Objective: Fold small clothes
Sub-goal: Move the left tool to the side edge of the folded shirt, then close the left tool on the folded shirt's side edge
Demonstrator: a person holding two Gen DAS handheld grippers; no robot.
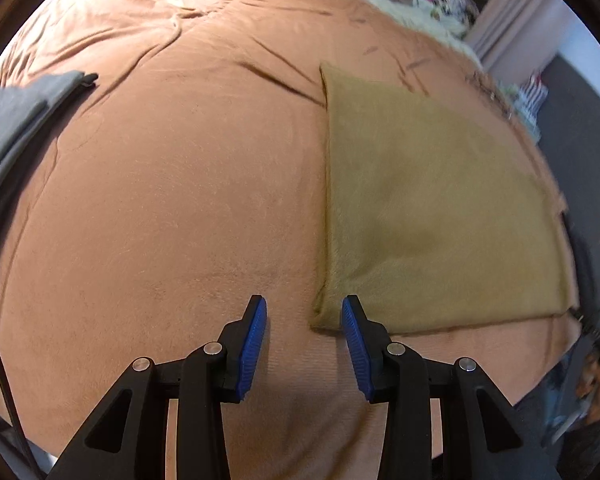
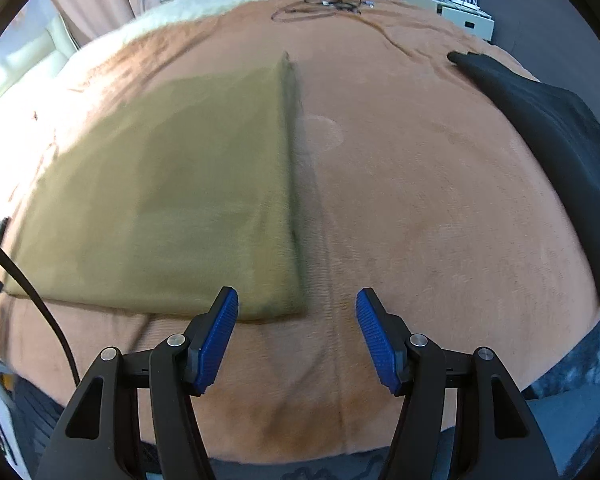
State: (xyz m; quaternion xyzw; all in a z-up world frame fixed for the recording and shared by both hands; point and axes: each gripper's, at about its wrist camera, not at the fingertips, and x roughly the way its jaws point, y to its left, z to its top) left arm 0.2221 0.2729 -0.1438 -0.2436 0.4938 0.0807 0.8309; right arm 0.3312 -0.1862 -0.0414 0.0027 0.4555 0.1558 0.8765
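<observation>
A tan cloth (image 1: 428, 208) lies flat and folded on the orange-brown blanket (image 1: 172, 200). In the left wrist view its near left corner sits just ahead of my left gripper (image 1: 305, 312), which is open and empty above the blanket. In the right wrist view the same tan cloth (image 2: 172, 200) lies to the left, its near right corner just ahead of my right gripper (image 2: 297, 304), which is open and empty. The blue pads (image 2: 216, 340) hold nothing.
A grey garment (image 1: 16, 120) lies at the left edge of the blanket. A black garment (image 2: 552, 152) lies at the right. Cables (image 2: 324, 4) lie at the far end of the blanket (image 2: 440, 220). A white box (image 2: 460, 16) stands beyond.
</observation>
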